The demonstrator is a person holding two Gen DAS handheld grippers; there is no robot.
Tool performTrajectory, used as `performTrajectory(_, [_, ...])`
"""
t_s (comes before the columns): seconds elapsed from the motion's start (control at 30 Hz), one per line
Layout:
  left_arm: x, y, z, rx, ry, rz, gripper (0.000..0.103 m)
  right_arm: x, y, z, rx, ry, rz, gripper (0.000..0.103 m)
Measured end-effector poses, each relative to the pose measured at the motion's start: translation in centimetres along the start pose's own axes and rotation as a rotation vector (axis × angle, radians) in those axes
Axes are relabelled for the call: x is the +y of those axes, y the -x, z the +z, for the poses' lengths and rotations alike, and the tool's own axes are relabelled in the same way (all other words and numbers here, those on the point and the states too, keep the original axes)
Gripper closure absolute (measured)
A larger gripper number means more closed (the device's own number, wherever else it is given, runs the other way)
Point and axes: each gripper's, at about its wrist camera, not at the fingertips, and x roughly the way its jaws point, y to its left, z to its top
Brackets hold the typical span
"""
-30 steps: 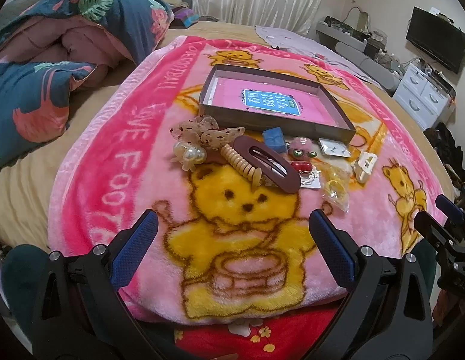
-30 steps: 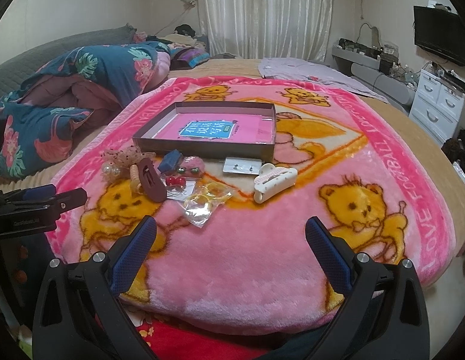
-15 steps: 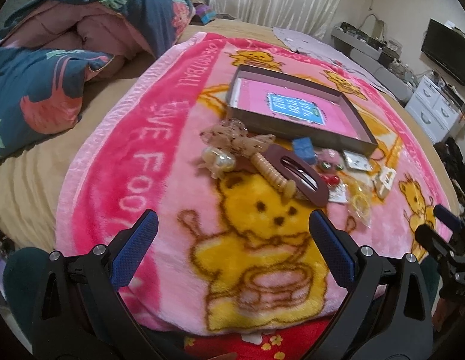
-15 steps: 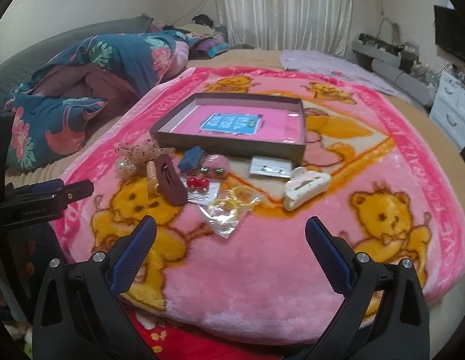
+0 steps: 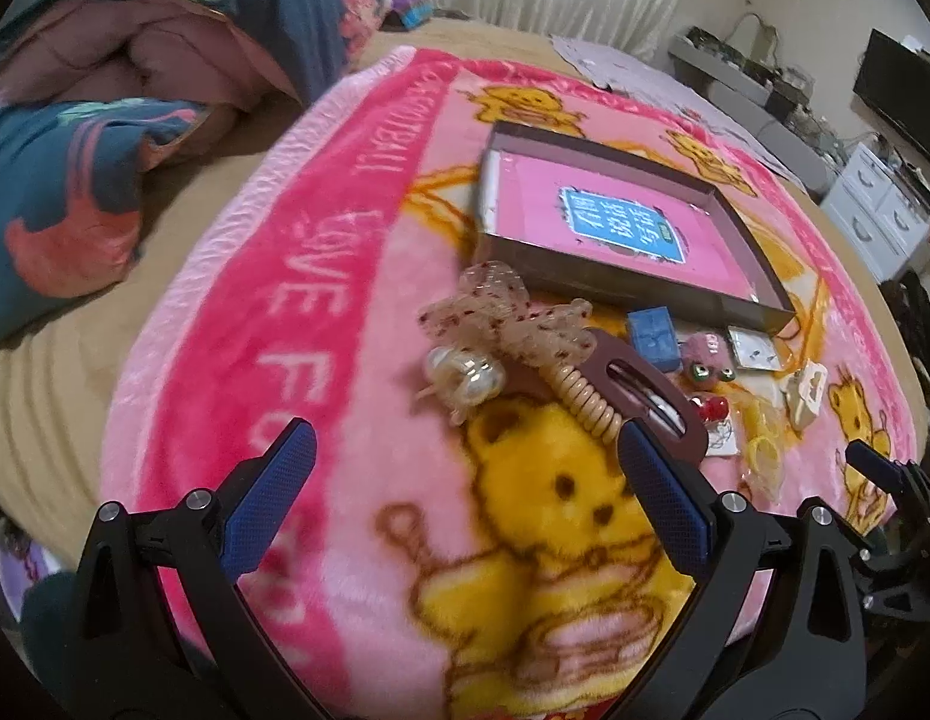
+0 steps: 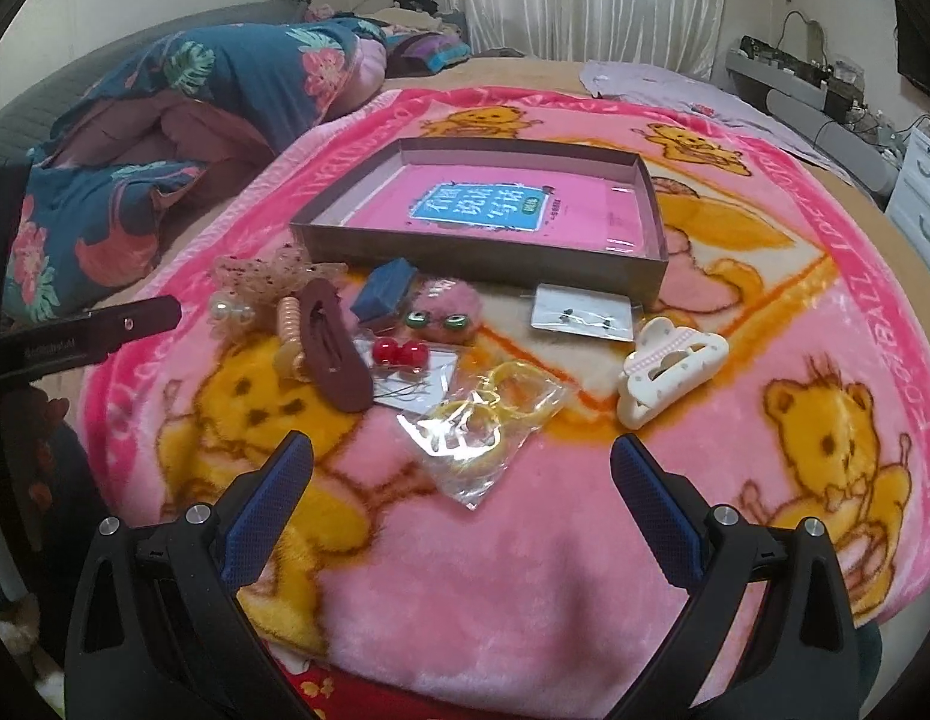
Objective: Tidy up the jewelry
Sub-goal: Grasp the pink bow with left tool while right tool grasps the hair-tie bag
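Start of job: nothing in flat brown cardboard box [image 6: 645, 222] yet.
Left gripper [image 5: 465, 498] jaws wide apart, holding nothing; spotted gauzy bow [image 5: 507, 318] just ahead.
Right gripper [image 6: 462, 501] jaws wide apart too; clear bag of yellow bands [image 6: 483, 426] between tips.
Next, I think: go down, pinch softly, carry to box.

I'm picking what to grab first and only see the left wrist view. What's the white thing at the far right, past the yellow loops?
Observer: A white claw clip, lying on the blanket, apart from the box.
Operator: Are the yellow loops loose?
Observer: No, the yellow loops sit inside a clear bag.
Operator: Right tongs ready?
Observer: The right tongs are open and empty, the bag just ahead.
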Motion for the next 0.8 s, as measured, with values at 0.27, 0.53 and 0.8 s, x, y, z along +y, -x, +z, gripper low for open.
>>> performTrajectory(0.27, [-1.1,-3.2,3.5,0.016,-0.102,-0.05,0.009,-0.8,-1.5,0.3,0.024,-0.011,-0.002,0.004])
performTrajectory(0.53, [0.3,-8.3,5.0,0.153,-0.052,-0.143,0.009,-1.5,-3.5,0.6,0.075,-0.048,0.018,0.004])
performTrajectory(0.8, [0.5,-10.7,5.4,0.198,-0.039,-0.174,0.044,-2.1,-6.2,0.6,0.132,-0.102,0.022,0.007])
